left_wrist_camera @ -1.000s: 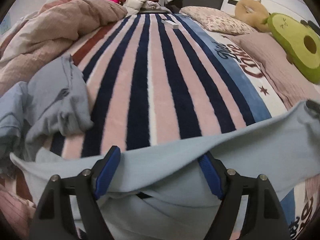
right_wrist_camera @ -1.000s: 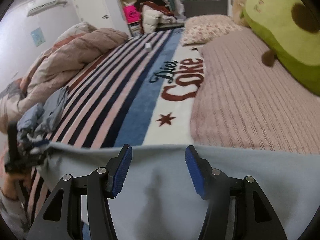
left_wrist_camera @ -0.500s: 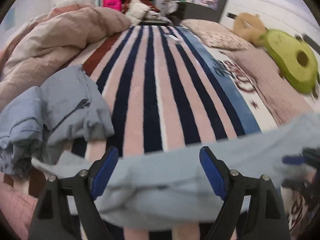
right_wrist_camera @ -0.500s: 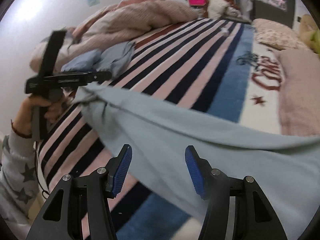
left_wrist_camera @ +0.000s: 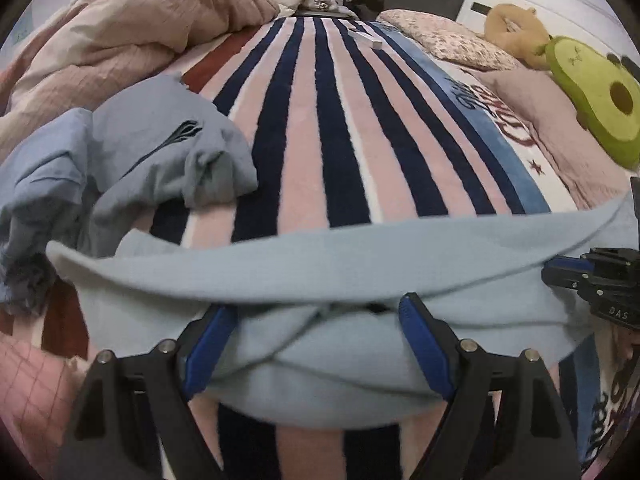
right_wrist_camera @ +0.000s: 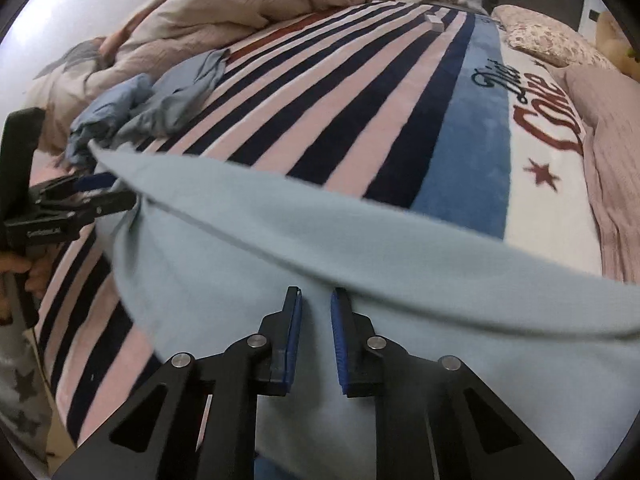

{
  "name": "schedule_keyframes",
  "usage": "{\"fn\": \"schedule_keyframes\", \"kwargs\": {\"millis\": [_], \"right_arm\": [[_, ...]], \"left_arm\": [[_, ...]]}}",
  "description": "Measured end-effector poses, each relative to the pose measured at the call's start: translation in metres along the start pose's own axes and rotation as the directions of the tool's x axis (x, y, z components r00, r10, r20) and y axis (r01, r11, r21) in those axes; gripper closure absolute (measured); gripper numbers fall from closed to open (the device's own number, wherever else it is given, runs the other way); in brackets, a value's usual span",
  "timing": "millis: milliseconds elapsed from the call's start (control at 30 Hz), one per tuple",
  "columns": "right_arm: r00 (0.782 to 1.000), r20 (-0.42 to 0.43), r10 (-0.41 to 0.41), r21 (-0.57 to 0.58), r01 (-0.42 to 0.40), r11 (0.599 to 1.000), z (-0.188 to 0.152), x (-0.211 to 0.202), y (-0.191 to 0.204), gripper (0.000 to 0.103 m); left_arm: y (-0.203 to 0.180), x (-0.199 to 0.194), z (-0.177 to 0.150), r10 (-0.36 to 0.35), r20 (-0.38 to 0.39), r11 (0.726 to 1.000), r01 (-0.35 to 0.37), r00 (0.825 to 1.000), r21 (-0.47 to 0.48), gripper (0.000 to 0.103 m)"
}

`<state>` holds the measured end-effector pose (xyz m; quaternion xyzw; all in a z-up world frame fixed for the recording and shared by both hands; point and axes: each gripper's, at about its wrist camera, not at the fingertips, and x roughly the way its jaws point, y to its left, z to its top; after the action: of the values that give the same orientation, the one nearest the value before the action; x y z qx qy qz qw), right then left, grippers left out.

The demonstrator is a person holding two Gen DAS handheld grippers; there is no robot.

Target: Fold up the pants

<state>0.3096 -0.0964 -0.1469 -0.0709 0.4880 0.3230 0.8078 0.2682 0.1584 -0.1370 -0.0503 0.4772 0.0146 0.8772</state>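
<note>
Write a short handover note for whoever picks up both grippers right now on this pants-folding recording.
Left gripper: jaws wide, a bunched fold of the light blue soft fabric pants lies between the blue pads; no pinch visible.
Right gripper: jaws closing, nearly shut, over the pants; whether cloth is pinched cannot be told.
Pants: spread across the near edge of the striped pink and navy blanket, one fold edge raised between the two grippers.
Crumpled grey-blue garment lies beside it, untouched.
Done: a first fold appears started.
Left: lay that fold flat, smooth it, then fold again.
</note>
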Motion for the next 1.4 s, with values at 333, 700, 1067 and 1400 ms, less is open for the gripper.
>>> {"fn": "schedule_keyframes", "kwargs": {"millis": [333, 700, 1067, 1400], "right_arm": [[0.995, 0.008, -0.097, 0.065, 0.096, 0.993, 0.045, 0.018, -0.02, 0.095], [0.987, 0.049, -0.156, 0.104, 0.15, 0.983, 0.065, 0.022, -0.038, 0.088], [0.996, 0.08, -0.032, -0.2, 0.047, 0.979, 0.009, -0.011, 0.063, 0.063], [0.985, 0.077, -0.152, -0.299, 0.169, 0.939, -0.012, 0.013, 0.084, 0.054]], "left_arm": [[0.003, 0.036, 0.041, 0.046, -0.017, 0.998, -0.047, 0.999, -0.037, 0.022], [0.012, 0.032, 0.067, 0.082, 0.069, 0.993, -0.075, 0.994, -0.089, 0.022], [0.001, -0.039, 0.016, -0.061, 0.119, 0.993, 0.072, 0.991, -0.091, 0.019], [0.009, -0.008, -0.004, -0.061, 0.043, 0.989, 0.067, 0.997, -0.134, 0.019]]}}
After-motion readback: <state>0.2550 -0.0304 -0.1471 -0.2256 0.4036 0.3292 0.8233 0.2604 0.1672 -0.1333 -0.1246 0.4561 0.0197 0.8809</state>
